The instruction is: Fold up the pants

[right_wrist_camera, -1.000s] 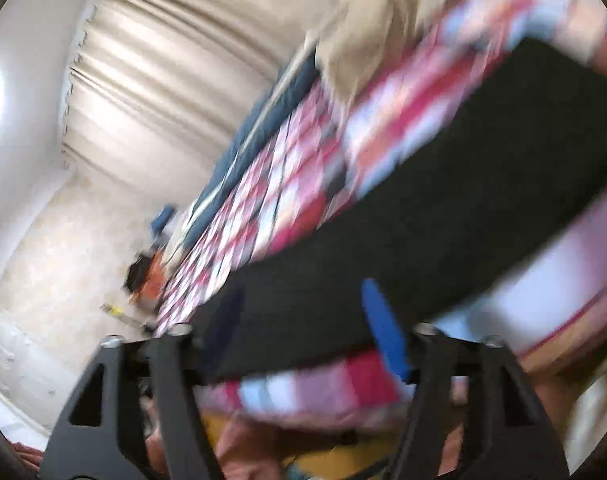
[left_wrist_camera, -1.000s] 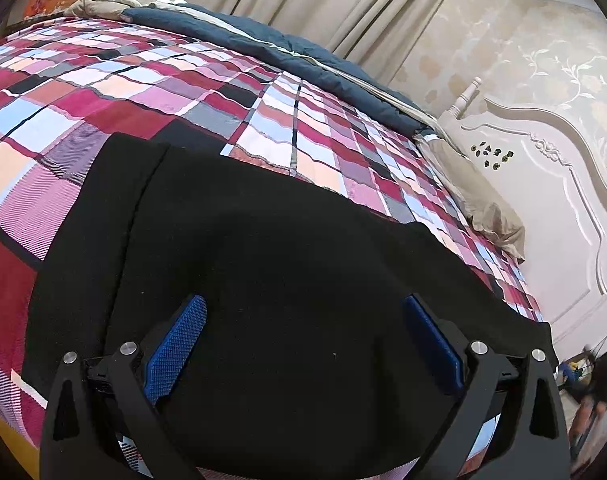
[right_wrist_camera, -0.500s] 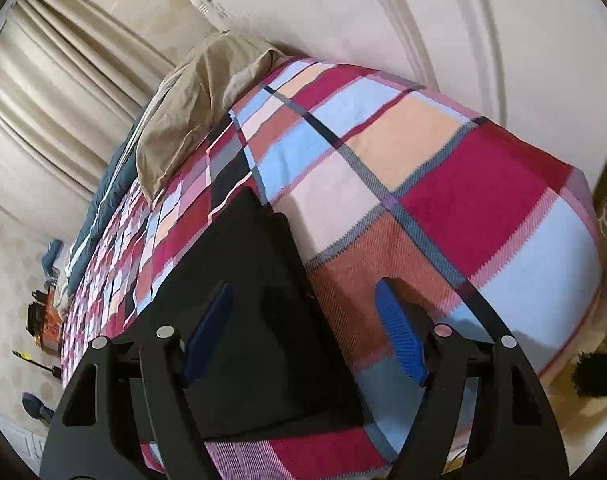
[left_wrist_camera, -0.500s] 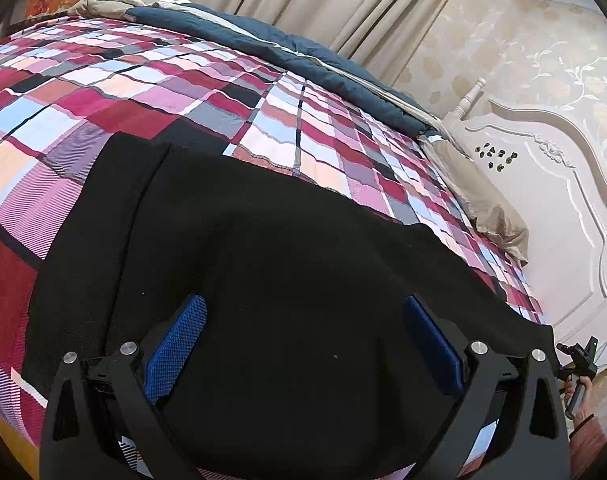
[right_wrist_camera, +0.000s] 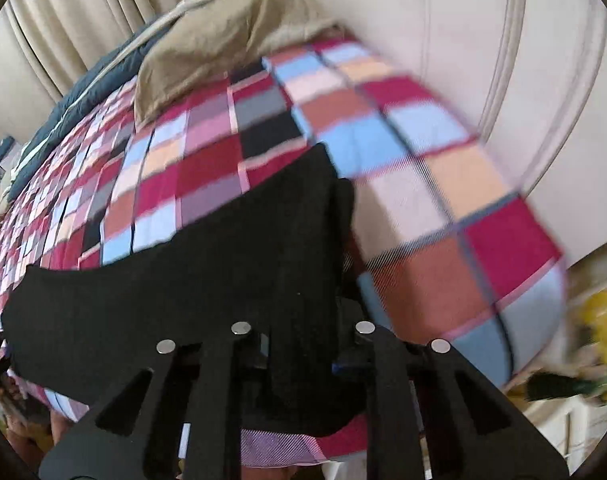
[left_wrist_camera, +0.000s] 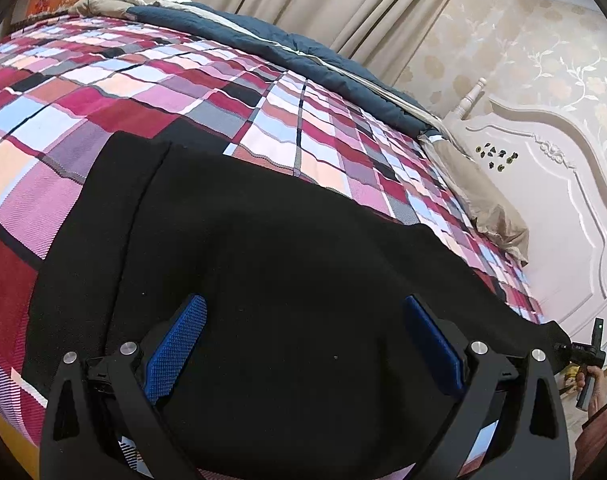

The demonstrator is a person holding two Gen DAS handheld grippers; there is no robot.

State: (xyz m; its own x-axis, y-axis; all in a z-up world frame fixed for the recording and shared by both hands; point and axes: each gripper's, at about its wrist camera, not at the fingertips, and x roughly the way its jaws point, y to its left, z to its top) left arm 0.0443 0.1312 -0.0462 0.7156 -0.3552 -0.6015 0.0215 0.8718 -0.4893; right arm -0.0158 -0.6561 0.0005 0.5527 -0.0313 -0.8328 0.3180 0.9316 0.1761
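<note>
Plaid bedding covers the bed (left_wrist_camera: 151,92), with black pants (left_wrist_camera: 287,280) lying flat near its front edge, one end reaching toward the white headboard (left_wrist_camera: 543,184). Left gripper (left_wrist_camera: 303,344) hangs over the pants, fingers (left_wrist_camera: 175,344) spread wide. Right gripper (right_wrist_camera: 303,356) has its fingers drawn together, pinching the pants (right_wrist_camera: 239,256) at the edge nearest the headboard. Bare plaid lies beyond the pants toward a blue quilt (left_wrist_camera: 271,44).

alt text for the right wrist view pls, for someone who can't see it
The right gripper, its fingers drawn close together, pinches the end of the black pants near the corner of a bed with a red, pink and blue plaid cover. A tan pillow, cream headboard and beige curtains sit behind; the picture is slightly blurred.
</note>
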